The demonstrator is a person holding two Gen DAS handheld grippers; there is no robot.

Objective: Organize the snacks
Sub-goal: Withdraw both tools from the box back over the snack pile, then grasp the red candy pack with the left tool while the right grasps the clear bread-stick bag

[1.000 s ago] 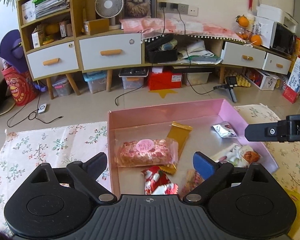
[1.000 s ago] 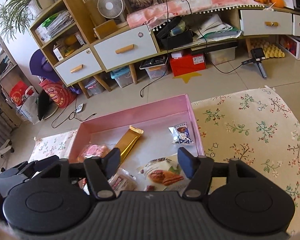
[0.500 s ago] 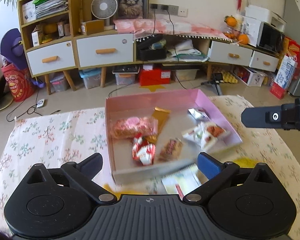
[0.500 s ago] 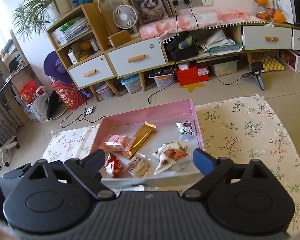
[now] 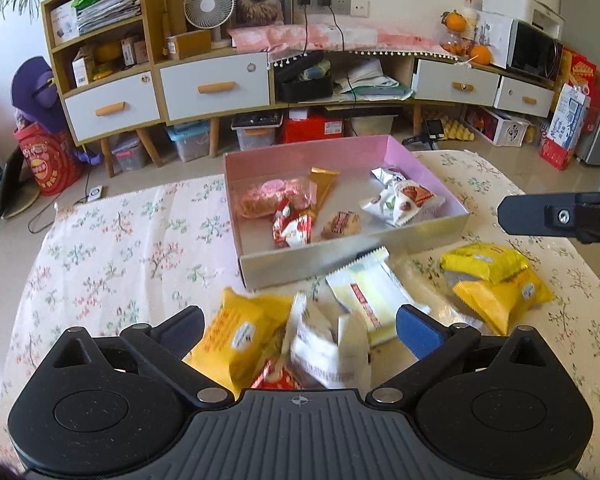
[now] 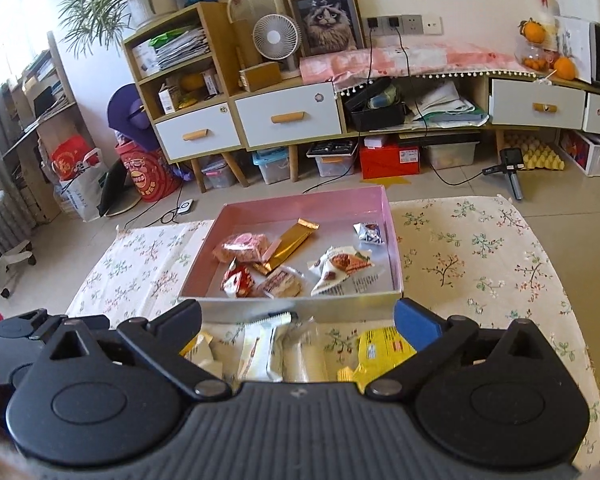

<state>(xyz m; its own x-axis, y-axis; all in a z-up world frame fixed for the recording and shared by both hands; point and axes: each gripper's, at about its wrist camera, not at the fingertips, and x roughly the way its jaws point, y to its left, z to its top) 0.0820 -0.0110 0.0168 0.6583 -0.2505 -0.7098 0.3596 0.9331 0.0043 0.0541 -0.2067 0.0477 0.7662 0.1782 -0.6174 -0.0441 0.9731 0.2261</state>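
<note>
A home living room: cat portrait [image 6: 331, 20], desk fan [image 6: 276, 38] and drawers [image 6: 288, 117] at twelve o'clock, houseplant [image 6: 112, 4] at eleven.

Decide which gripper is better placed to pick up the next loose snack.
Probably left: the open left gripper frames the yellow packet and white wrapper.

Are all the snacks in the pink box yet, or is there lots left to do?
Partly done. Several snacks already lie in the pink box, like the gold bar and the red packet. Nothing is in hand: the left tongs and right tongs are both open and empty. Still left on the tablecloth, outside the box: yellow packets, a white packet and others near the left tongs.
</note>
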